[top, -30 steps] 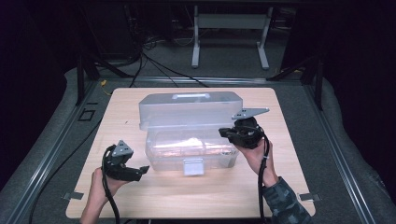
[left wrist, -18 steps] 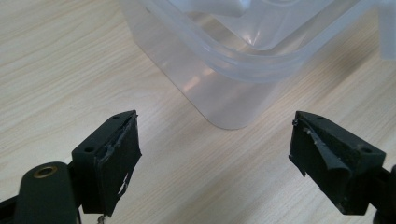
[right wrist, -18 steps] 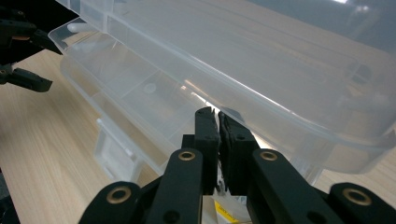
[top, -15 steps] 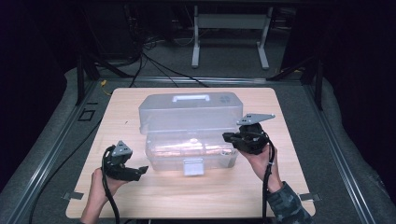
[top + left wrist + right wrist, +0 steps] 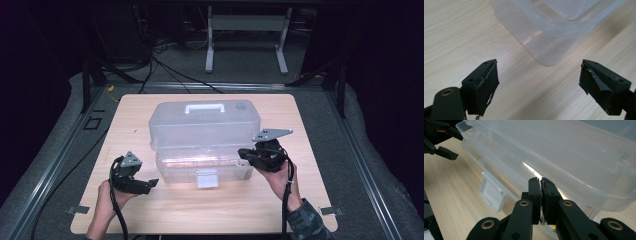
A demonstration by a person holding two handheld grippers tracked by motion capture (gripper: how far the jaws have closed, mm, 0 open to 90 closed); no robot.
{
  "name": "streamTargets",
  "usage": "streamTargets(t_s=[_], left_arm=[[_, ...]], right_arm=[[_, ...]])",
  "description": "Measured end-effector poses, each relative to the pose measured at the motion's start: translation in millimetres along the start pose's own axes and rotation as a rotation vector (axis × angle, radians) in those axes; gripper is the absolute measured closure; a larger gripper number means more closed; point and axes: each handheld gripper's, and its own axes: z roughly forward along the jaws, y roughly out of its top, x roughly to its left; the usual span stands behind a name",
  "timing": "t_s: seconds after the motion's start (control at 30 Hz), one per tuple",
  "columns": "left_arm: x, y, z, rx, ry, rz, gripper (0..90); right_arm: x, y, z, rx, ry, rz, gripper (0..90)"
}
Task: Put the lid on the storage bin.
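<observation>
In the high view, a clear plastic storage box [image 5: 202, 167] with a white front latch [image 5: 207, 178] sits mid-way across the pale wooden table [image 5: 150, 210], its domed clear lid [image 5: 205, 125] with a white handle [image 5: 204, 107] tipped back behind it. The left gripper [image 5: 152, 183] rests low near the box's front left corner, just beside it but apart. The right gripper [image 5: 241, 153] is at the box's right end, tips touching or nearly touching the rim; contact cannot be told for sure. Compared with the frame 1 second earlier, the right gripper has drawn slightly down toward the person and now sits lower along the box's right end; the left gripper and the box lie as before.

In the left gripper view, the left gripper [image 5: 539, 82] has its 2 black jaws spread wide, with bare wood between them and the box's rounded corner [image 5: 549, 50] ahead, untouched.

In the right gripper view, the right gripper [image 5: 541, 181] has its 2 jaws pressed together with nothing between them, tips close up against the box's rim [image 5: 564, 180]. The latch [image 5: 491, 195] hangs to the left, and the other gripper shows at the top left corner.
</observation>
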Motion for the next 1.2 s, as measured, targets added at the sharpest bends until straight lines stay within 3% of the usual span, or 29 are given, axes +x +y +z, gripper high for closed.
streamTargets(t_s=[0.4,0.67,1.2], left_arm=[[3.1,-1.6,1.3,0.008,-0.001,-0.003,15.1],[3.2,-1.6,2.2,0.016,-0.008,-0.008,14.8],[4.8,-3.8,3.7,0.025,-0.012,-0.013,14.4]], right_arm=[[4.9,-10.3,9.8,0.045,0.015,-0.013,86.6],[2.7,-19.3,18.4,0.07,0.036,0.011,87.3],[9.5,-36.0,34.3,0.183,0.062,0.019,87.9]])
